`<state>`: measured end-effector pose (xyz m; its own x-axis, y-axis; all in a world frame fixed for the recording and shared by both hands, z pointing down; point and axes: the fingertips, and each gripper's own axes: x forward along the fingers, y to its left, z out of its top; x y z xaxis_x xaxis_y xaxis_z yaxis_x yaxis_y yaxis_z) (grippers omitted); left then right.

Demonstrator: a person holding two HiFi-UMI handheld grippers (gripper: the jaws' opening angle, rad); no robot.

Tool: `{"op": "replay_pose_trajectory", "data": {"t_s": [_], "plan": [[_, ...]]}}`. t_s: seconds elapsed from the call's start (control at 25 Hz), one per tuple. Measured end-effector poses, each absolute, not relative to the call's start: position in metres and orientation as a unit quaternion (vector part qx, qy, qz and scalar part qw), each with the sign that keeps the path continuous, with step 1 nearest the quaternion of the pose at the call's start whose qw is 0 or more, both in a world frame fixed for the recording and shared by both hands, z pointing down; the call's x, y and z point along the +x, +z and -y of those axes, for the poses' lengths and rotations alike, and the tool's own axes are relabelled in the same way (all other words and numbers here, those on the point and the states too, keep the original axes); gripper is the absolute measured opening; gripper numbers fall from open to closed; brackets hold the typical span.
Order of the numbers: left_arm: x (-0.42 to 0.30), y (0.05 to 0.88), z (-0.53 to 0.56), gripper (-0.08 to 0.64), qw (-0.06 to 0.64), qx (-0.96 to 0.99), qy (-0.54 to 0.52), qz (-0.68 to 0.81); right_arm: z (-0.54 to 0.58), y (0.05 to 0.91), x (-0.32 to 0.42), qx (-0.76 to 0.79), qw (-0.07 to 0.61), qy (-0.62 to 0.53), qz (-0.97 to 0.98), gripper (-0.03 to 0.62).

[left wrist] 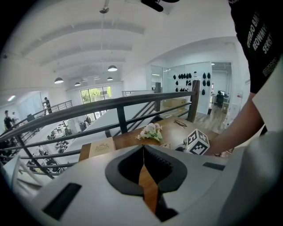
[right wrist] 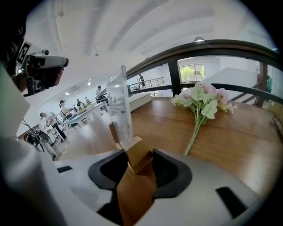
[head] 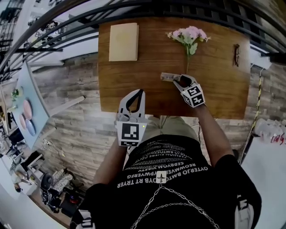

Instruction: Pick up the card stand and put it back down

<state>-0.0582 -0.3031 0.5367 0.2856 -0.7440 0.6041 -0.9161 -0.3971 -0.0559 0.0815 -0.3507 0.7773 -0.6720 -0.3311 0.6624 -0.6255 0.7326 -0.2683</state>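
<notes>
The card stand (head: 168,77), a clear upright sheet (right wrist: 120,110) in a small wooden base (right wrist: 138,154), stands on the brown table (head: 219,89) near its middle. My right gripper (head: 179,80) is at the stand's right end. In the right gripper view the wooden base lies between the jaws of the right gripper (right wrist: 139,167), which are open, with a gap on the left side. My left gripper (head: 141,92) hovers over the table's front edge, left of the stand. Its tips meet and it holds nothing; the left gripper view shows the left gripper (left wrist: 143,150) shut too.
A bunch of pink flowers (head: 190,38) lies just behind the stand. A beige book (head: 124,41) rests at the table's far left, and a pair of glasses (head: 236,54) at the far right. A dark railing (head: 178,9) runs behind the table.
</notes>
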Motion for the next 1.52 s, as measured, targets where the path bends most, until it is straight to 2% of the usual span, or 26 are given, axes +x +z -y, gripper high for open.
{"op": "replay_pose_trajectory", "data": {"t_s": [0.48, 1.52], "plan": [[-0.065, 0.520, 0.281, 0.028, 0.134, 0.791, 0.279, 0.528, 0.331, 0.772, 0.096, 0.300, 0.266, 0.310, 0.862, 0.162], [-0.076, 0.457, 0.257, 0.028, 0.062, 0.828, 0.217, 0.514, 0.304, 0.641, 0.084, 0.343, 0.246, 0.249, 0.872, 0.163]]}}
